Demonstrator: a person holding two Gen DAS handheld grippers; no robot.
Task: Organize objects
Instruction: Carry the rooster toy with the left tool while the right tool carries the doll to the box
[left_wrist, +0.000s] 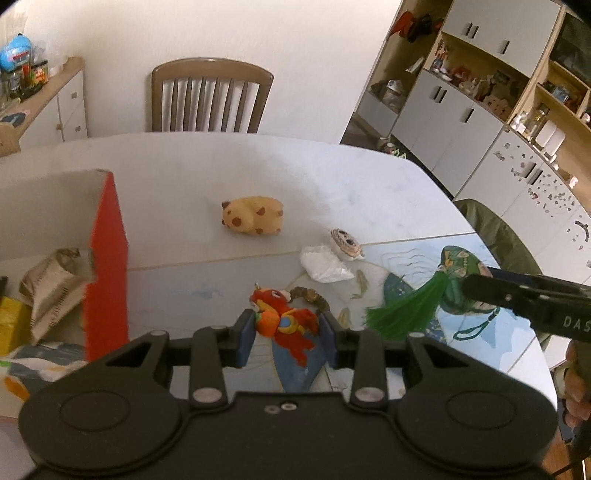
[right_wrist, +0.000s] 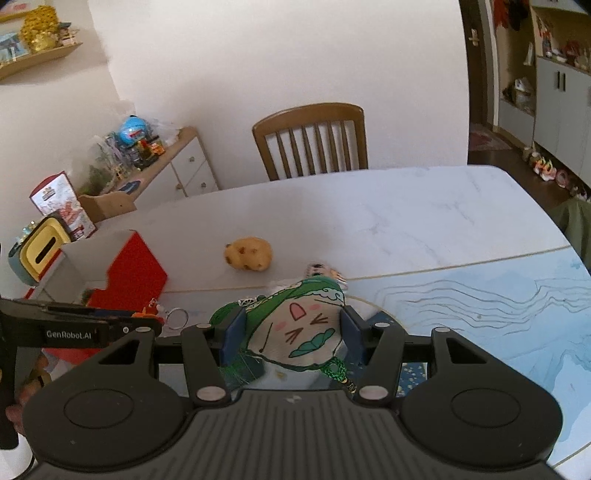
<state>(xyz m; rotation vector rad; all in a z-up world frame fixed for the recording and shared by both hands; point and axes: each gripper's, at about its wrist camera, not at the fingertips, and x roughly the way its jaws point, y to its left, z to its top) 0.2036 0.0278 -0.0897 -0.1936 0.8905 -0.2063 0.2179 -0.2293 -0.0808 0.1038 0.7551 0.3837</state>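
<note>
A red and orange dragon toy (left_wrist: 282, 319) with a beaded strap sits between the blue pads of my left gripper (left_wrist: 288, 339), which is shut on it. From the right wrist view the left gripper (right_wrist: 147, 326) carries that toy (right_wrist: 147, 313), and a key ring (right_wrist: 177, 317) sticks out beside it. My right gripper (right_wrist: 291, 338) is shut on a green-hooded face charm (right_wrist: 299, 325). The charm's green tassel (left_wrist: 406, 306) hangs from the right gripper (left_wrist: 471, 286) in the left wrist view. A yellow spotted plush (left_wrist: 253, 219) lies alone on the white table (left_wrist: 184, 177).
An open red-sided box (left_wrist: 107, 266) stands at the left with a crumpled paper bag (left_wrist: 51, 288) inside. A white crumpled bag (left_wrist: 325, 264) and a round spiral-patterned item (left_wrist: 345, 242) lie mid-table. A wooden chair (left_wrist: 210, 96) is at the far edge. Cabinets line the right.
</note>
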